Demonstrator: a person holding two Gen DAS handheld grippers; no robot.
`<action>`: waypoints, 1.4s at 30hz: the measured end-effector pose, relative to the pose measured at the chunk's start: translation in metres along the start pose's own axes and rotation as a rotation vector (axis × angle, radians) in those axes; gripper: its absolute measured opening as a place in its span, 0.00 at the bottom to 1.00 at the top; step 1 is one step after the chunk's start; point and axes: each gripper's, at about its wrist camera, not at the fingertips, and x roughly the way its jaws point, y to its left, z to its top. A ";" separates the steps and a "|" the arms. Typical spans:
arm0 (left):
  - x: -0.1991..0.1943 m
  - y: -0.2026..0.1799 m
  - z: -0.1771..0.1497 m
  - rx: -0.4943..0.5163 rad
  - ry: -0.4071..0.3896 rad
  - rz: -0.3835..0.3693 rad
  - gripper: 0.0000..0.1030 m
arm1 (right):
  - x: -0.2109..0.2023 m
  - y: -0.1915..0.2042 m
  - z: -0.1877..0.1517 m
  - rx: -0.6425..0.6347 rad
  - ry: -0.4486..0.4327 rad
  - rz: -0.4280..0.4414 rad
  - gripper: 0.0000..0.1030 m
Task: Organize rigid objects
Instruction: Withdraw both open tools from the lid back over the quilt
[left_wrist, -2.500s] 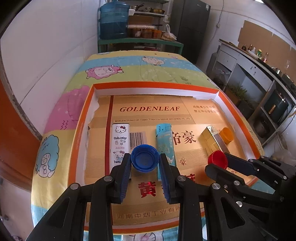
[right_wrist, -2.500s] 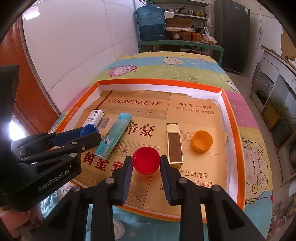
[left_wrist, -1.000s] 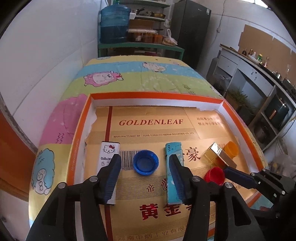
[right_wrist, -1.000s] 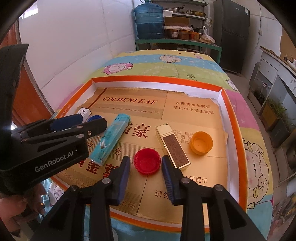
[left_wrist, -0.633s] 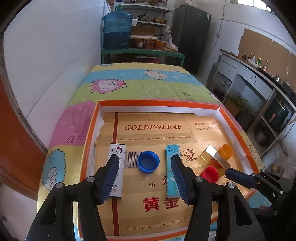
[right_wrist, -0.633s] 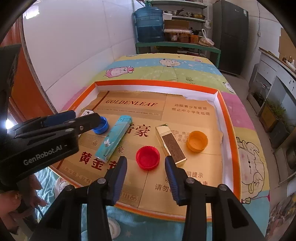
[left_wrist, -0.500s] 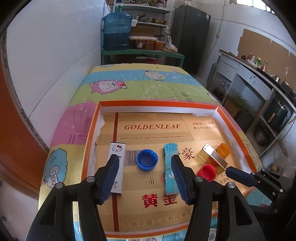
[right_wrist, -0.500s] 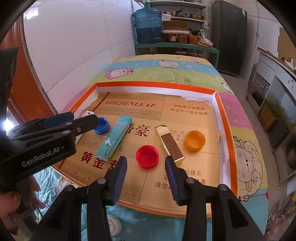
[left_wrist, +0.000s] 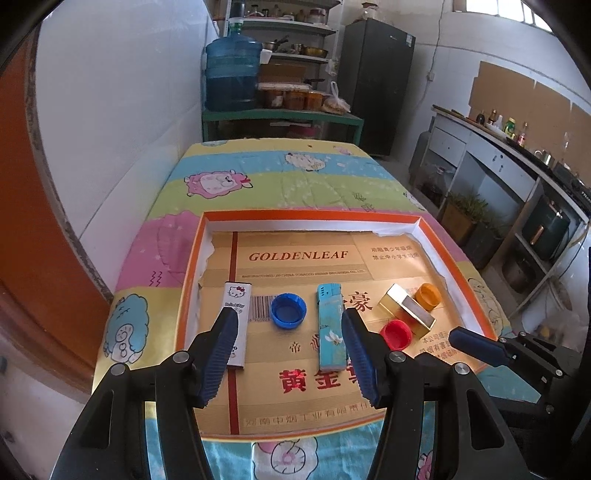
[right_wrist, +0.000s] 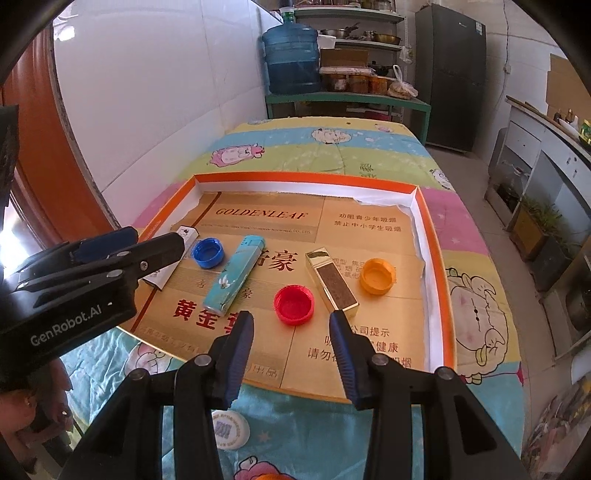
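A: What is catalogued in the shallow orange-rimmed cardboard tray (left_wrist: 192, 273)?

B: Six items are laid in a row: white Hello Kitty lighter (left_wrist: 236, 317), round blue plastic bottle cap (left_wrist: 288, 311), teal flowered lighter (left_wrist: 331, 326), round red plastic bottle cap (right_wrist: 294, 305), gold rectangular lighter (right_wrist: 332, 282), round orange plastic bottle cap (right_wrist: 377, 276).

A: How are the claws held?

B: The left gripper (left_wrist: 290, 354) is spread wide and empty; likewise the right gripper (right_wrist: 291, 343).

A: Which relation governs a next move?

B: The blue cap is framed just ahead of the left jaws, the red cap ahead of the right. The lighters' long axes are run mostly away from the claws.

A: Legible writing?

B: "GOLDENLEAF" is printed on the tray liner; "GenRobot.AI" on the left gripper's body.
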 end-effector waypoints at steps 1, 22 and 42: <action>-0.002 0.000 0.000 -0.001 -0.002 0.000 0.58 | -0.002 0.001 0.000 0.001 -0.002 0.000 0.41; -0.043 -0.002 -0.012 -0.002 -0.032 -0.003 0.58 | -0.046 0.010 -0.012 0.003 -0.040 -0.018 0.41; -0.092 -0.006 -0.036 0.012 -0.058 -0.029 0.58 | -0.080 0.014 -0.035 0.012 -0.055 -0.040 0.41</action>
